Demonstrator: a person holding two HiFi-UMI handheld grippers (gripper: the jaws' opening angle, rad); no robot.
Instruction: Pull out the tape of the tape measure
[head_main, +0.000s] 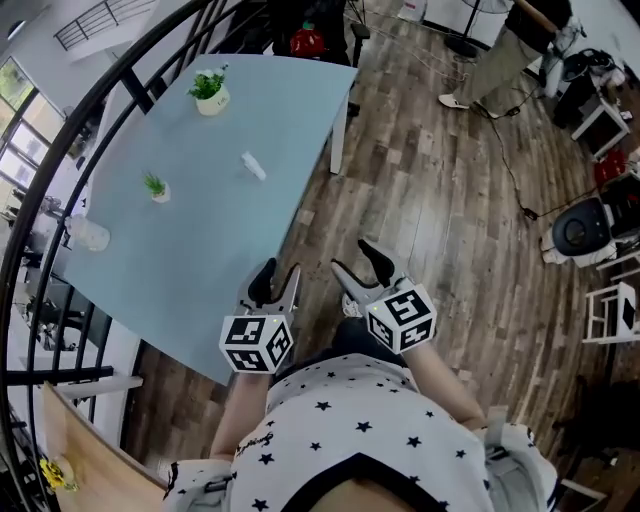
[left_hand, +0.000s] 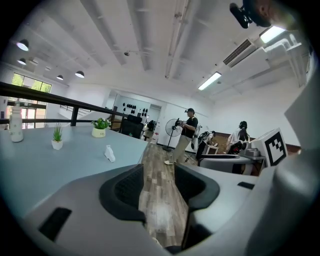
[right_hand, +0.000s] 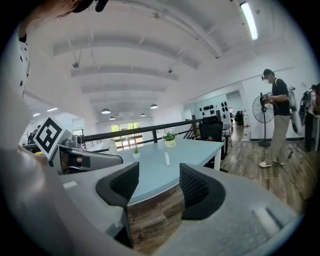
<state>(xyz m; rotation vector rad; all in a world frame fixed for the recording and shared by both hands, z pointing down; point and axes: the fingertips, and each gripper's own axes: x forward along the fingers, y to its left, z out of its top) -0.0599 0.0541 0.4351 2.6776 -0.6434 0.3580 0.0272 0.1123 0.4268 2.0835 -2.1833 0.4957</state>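
Held the left gripper (head_main: 279, 272) and the right gripper (head_main: 357, 258) low by the torso at the near corner of the pale blue table (head_main: 190, 270), each with jaws spread wide and nothing between them. Took as the likeliest tape measure (head_main: 253, 166) a small white thing lying mid-table, too small to identify surely, well apart from both grippers and clear of the potted plant (head_main: 210, 92). Called, on this reading, for stepping closer first, then clamping the case squarely with one gripper and pinching only the tape's end with the other, pulling straight and level to avoid a kink.
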